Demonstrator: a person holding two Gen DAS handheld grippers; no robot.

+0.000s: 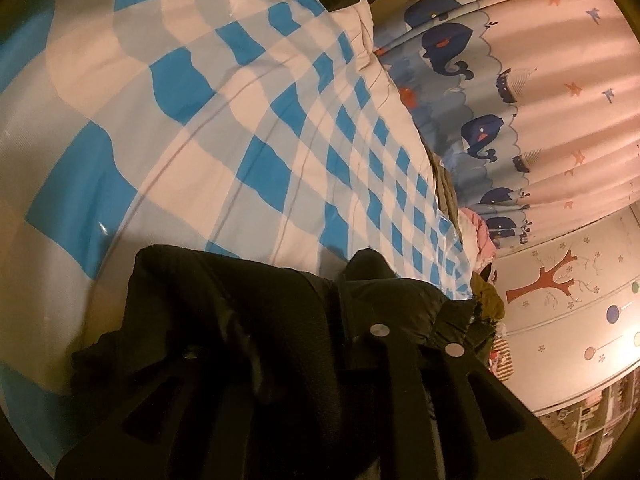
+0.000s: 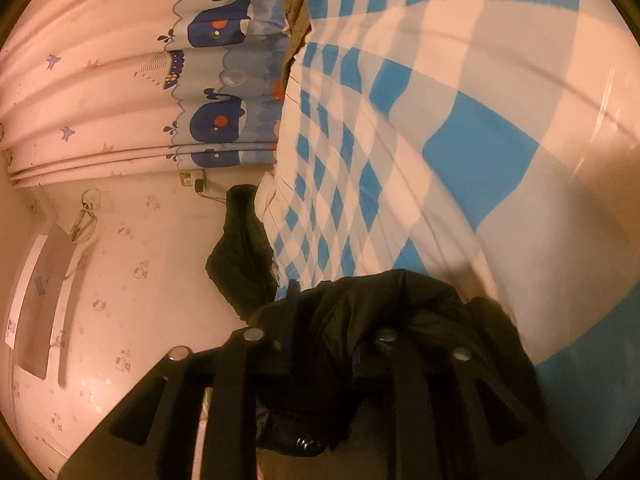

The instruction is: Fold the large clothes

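Left gripper (image 1: 320, 344): black jacket (image 1: 224, 320) is bunched between and over the fingers, jaws narrow, grip can't be confirmed. Right gripper (image 2: 352, 344): same dark garment (image 2: 384, 312) is draped across the narrowly parted fingers, hold equally unclear. Blue checkered bedsheet (image 1: 240, 120) is seen just ahead of both.

A large black garment (image 1: 248, 320), made of dark, slightly shiny, padded-looking fabric, lies bunched in thick rumpled folds on a blue-and-white checked bedcover. In the left wrist view it fills the lower middle of the picture, heaped up with one rounded fold rising at its far edge. In the right wrist view the same black garment (image 2: 384, 312) sits crumpled low in the frame, its creased surface catching dull highlights, its edges draped unevenly over the checks.
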